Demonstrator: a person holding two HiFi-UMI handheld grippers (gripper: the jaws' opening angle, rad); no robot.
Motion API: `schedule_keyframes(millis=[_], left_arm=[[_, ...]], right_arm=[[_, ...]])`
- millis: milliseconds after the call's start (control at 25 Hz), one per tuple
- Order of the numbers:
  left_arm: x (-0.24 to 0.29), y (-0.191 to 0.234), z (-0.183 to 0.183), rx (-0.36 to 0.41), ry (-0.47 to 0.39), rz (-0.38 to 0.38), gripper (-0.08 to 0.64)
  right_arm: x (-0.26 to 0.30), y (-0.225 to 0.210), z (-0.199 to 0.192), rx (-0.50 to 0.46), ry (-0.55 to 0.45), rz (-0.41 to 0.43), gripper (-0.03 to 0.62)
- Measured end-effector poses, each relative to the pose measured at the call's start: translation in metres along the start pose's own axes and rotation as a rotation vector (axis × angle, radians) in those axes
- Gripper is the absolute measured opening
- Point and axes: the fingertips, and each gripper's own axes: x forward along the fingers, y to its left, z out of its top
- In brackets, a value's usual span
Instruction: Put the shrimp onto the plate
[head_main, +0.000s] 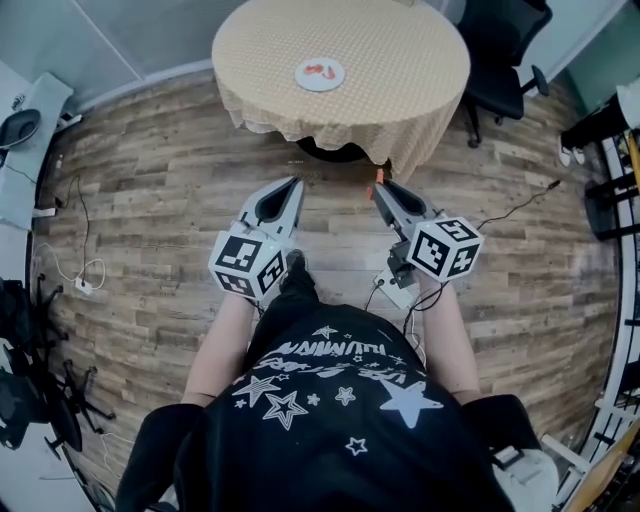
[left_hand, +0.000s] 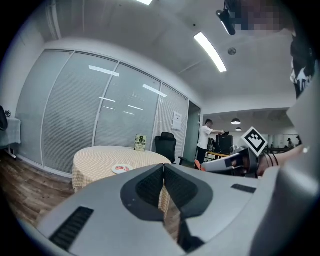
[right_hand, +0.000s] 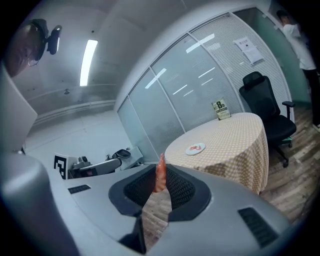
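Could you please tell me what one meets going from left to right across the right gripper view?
Left gripper → shrimp pinched between the jaws → plate → sign → office chair.

Black T-shirt (head_main: 330, 425), white star print; left gripper (head_main: 296, 182), right gripper (head_main: 380, 188) grey, black-white marker cubes (head_main: 247, 265).

On table (head_main: 400, 60) at 12 o'clock: plate (head_main: 334, 80); chair (head_main: 500, 50) at 1 o'clock. Nearer, shrimp (right_hand: 160, 174) between right gripper (head_main: 378, 186) jaws; left gripper (head_main: 297, 181) at its 9 o'clock.
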Motion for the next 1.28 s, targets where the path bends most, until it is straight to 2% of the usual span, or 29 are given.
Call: schedule_keyframes(millis=[360,520,1280], left_arm=[[0.035,0.044,-0.006,-0.042,0.031,-0.022,0.011],[0.049,0.063,0.002,-0.033,0.023,-0.041,0.011],[0.091,0.139,0.030,-0.036,-0.003,-0.130,0.011]], right_arm=[[0.047,-0.022,0.003,0.043,0.035,-0.032,0.072],[0.065,-0.027,0.015,0.040,0.034,-0.048,0.074],[0.146,-0.020,0.054,0.008,0.032,-0.102,0.074]])
